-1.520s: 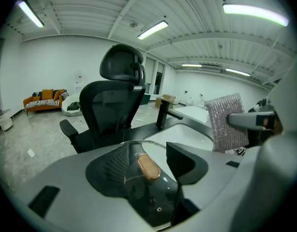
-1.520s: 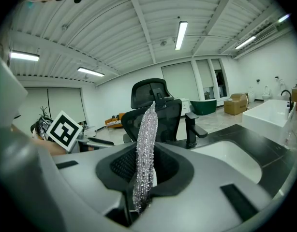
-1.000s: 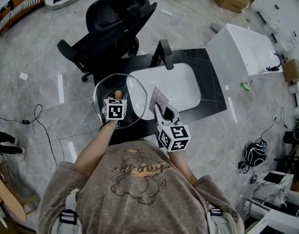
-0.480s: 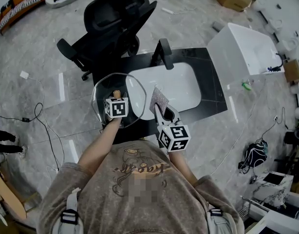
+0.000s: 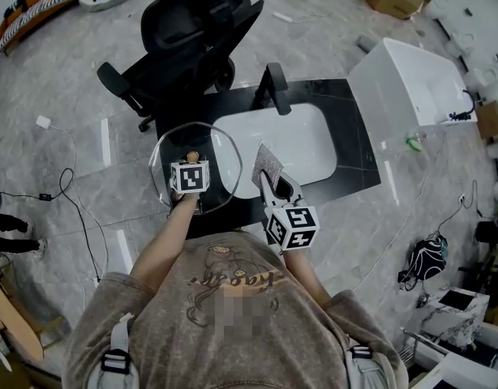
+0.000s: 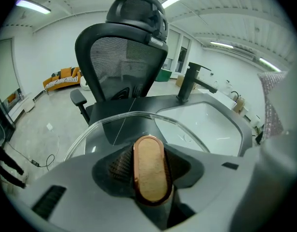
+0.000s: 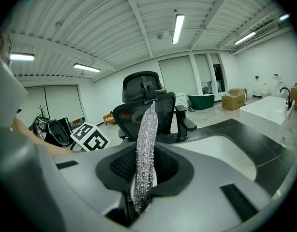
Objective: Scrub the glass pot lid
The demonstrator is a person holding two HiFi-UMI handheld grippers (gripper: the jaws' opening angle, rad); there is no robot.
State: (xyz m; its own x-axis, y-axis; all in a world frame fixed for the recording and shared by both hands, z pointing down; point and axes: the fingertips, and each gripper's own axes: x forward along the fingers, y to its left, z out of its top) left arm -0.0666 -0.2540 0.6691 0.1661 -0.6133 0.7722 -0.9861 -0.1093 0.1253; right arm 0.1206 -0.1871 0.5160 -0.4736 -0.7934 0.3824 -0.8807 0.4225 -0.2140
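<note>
A round glass pot lid (image 5: pixel 164 159) with a tan, copper-rimmed knob (image 6: pixel 150 168) lies over the left end of the black counter (image 5: pixel 354 148). My left gripper (image 5: pixel 193 165) comes down on it from above. Its jaws have just been closing, and the pads now sit against both sides of the knob. The lid's clear rim (image 6: pixel 139 117) curves just beyond the jaws. To the right, my right gripper (image 5: pixel 269 183) is shut on a silvery sparkly scrub cloth (image 7: pixel 146 149). That cloth (image 5: pixel 265 164) stands up from the jaws next to the lid's right edge, over the near rim of the sink.
A white sink basin (image 5: pixel 302 140) with a black faucet (image 5: pixel 273 87) is set in the counter. A black office chair (image 5: pixel 192 39) stands behind the counter. A white tub (image 5: pixel 411 83) is on the floor to the right, and cables (image 5: pixel 70 209) lie on the floor at left.
The left gripper has turned a little over the knob, and its marker cube sits slightly higher in the view. The lid, the cloth and the right gripper stay where they were.
</note>
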